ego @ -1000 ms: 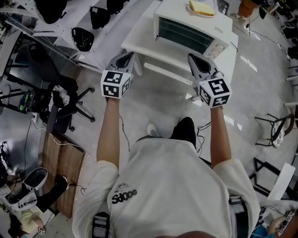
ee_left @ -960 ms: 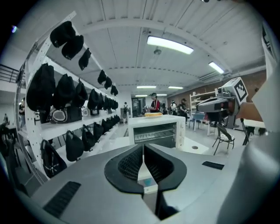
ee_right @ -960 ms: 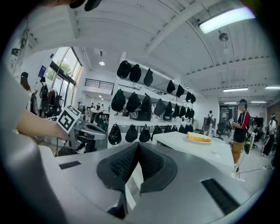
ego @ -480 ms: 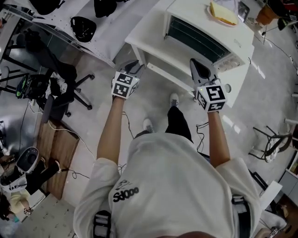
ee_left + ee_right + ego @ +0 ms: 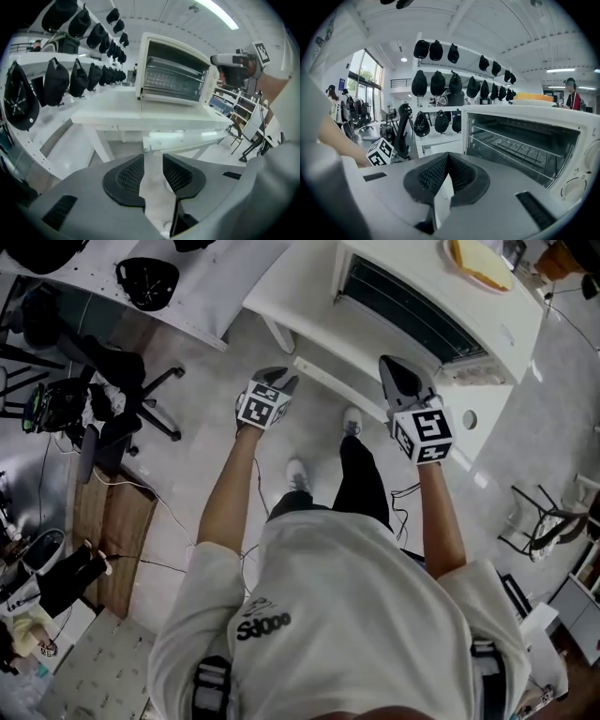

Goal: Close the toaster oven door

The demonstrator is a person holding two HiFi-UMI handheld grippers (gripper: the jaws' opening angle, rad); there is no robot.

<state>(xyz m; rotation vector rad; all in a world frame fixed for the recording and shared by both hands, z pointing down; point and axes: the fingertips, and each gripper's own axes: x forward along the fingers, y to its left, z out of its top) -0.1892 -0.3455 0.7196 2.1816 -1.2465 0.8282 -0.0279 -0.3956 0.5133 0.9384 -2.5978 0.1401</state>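
Lying open, door (image 5: 183, 139) beyond left gripper (image 5: 153, 161), jaws parted

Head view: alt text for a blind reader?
From above: a person holds the left hand-held gripper and right hand-held gripper out toward a white toaster oven standing open, rack visible, on a white table. A plate of bread sits on top.

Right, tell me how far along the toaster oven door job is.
Done: nothing yet; the white toaster oven stands open, its metal wire rack bare to view. In hand: the left gripper, whose jaws have just been opening with nothing between them, and the right gripper, jaws together, hover before the white table, touching nothing. Left: the whole closing move.
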